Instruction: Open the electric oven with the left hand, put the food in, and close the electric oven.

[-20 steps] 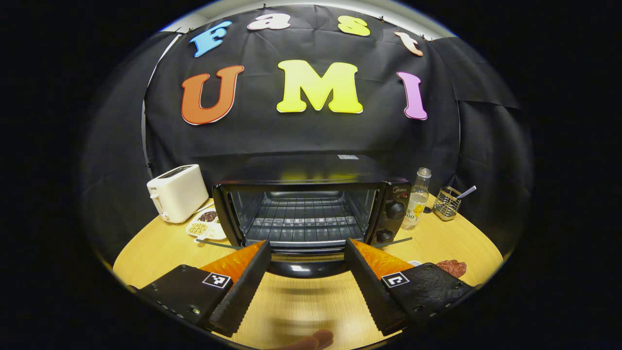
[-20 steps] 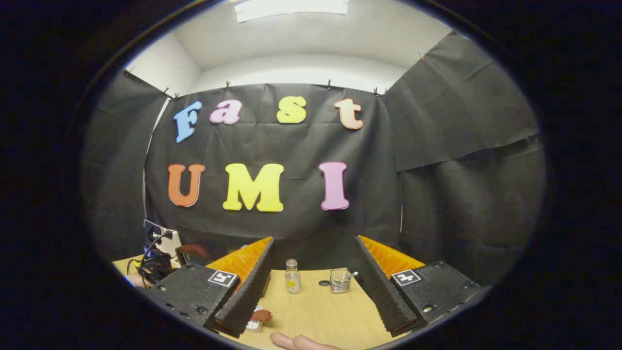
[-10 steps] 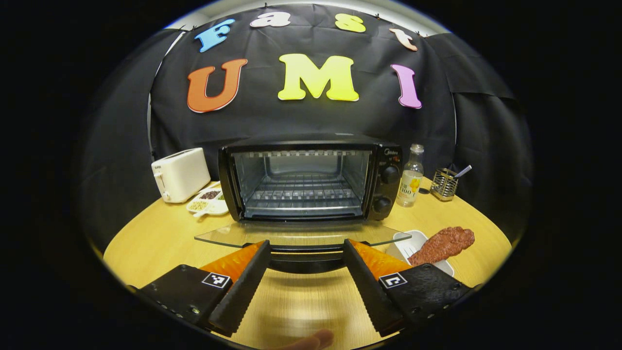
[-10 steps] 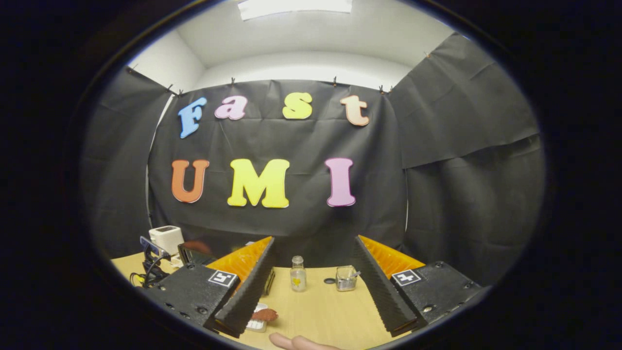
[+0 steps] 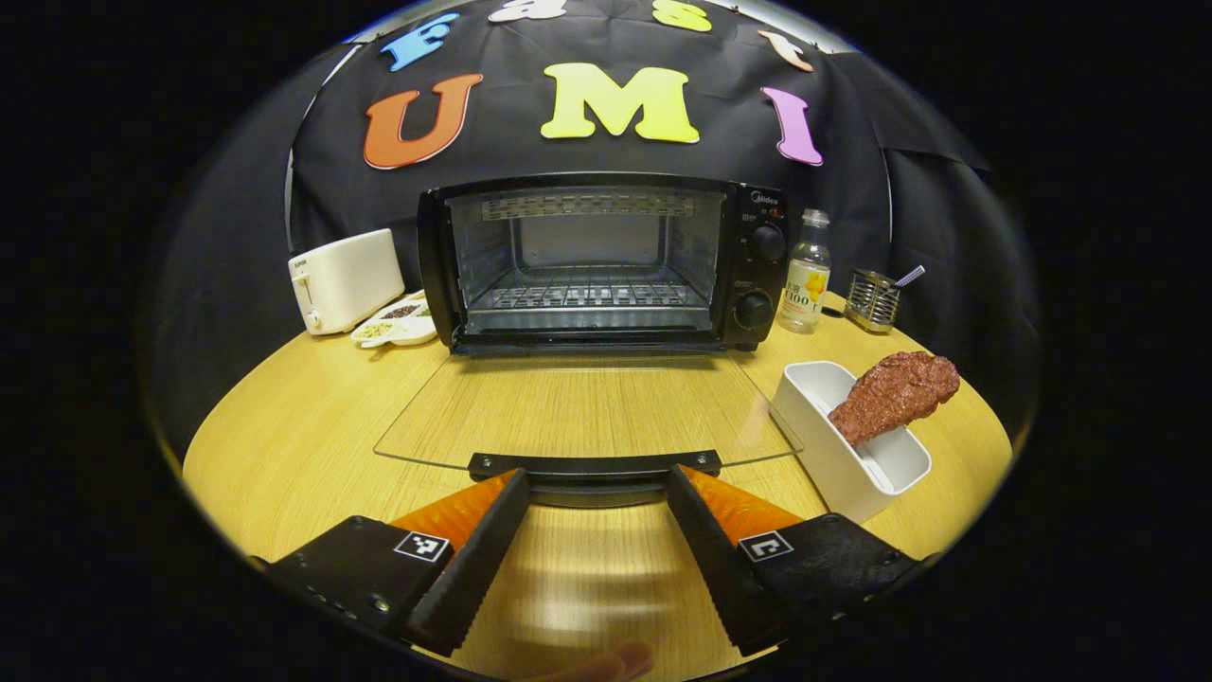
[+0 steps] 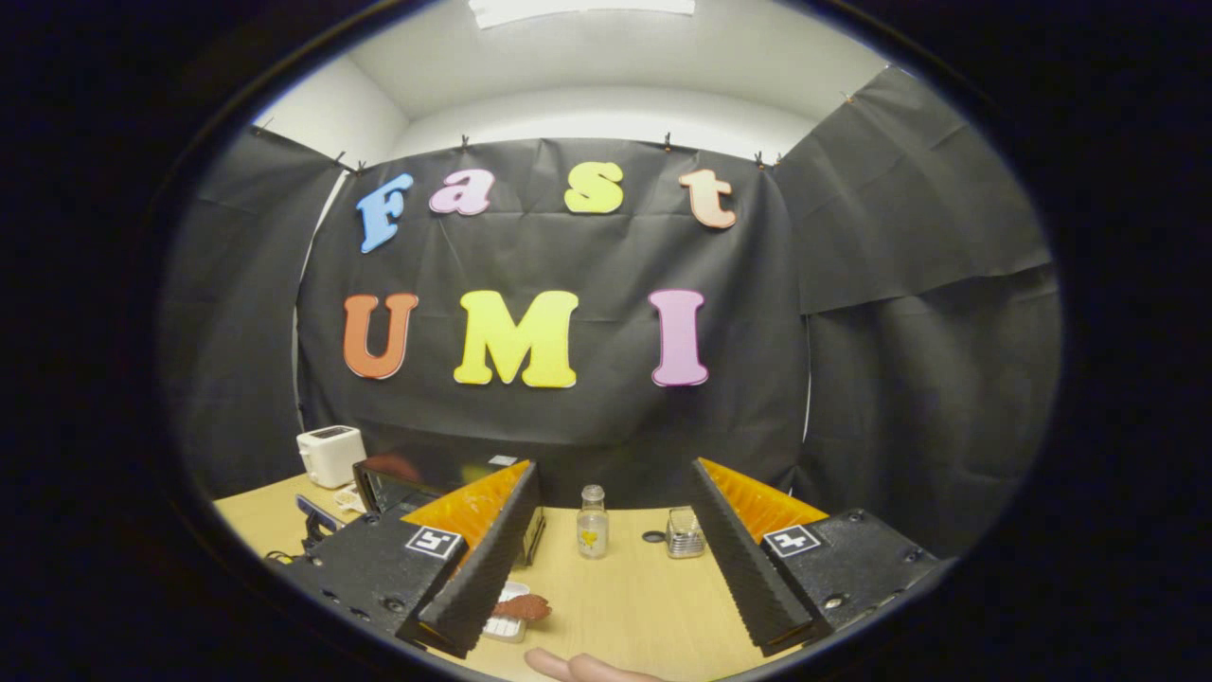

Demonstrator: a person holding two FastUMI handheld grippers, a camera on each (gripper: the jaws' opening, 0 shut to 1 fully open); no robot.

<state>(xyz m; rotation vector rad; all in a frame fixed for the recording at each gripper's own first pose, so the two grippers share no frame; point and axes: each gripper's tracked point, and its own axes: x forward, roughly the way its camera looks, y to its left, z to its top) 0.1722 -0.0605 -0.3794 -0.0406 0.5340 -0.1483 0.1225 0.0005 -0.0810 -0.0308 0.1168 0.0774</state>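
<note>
Both grippers stand with their jaws spread wide and nothing between them. Seen in the left gripper view, the left gripper [image 5: 595, 493] hangs over the round wooden table [image 5: 284, 445], its fingers [image 5: 473, 549] reaching toward the black handle [image 5: 595, 466] at the front edge of the oven's glass door [image 5: 578, 407]; whether they touch the handle cannot be told. A fingertip [image 5: 620, 660] of the person's hand shows at the bottom edge, between the fingers.

That door lies folded down flat, close above the tabletop. Just to its right stands a white rectangular dish [image 5: 847, 445], and a brown piece of food [image 5: 895, 393], shaped like a drumstick, rests across the dish's far rim with its thick end jutting out past it.

Farther back sits the black electric oven [image 5: 597, 260], its cavity open and a wire rack [image 5: 587, 296] set inside. Two round knobs [image 5: 765, 243] are stacked on its right-hand panel. A white toaster [image 5: 343, 279] stands to the oven's left with a small divided plate of beans [image 5: 393, 327] just in front of it. On the oven's right are a clear bottle [image 5: 805, 284] and, beyond it, a wire holder [image 5: 871, 298].

From the right gripper view, the right gripper [image 6: 615, 540] is held higher, pointing across the table toward the bottle [image 6: 593, 523] and the wire holder [image 6: 684, 533]. The food [image 6: 523, 608] and its dish [image 6: 502, 625] show low beside its left finger, the oven [image 6: 417, 478] and toaster [image 6: 329, 455] farther off to the left.
</note>
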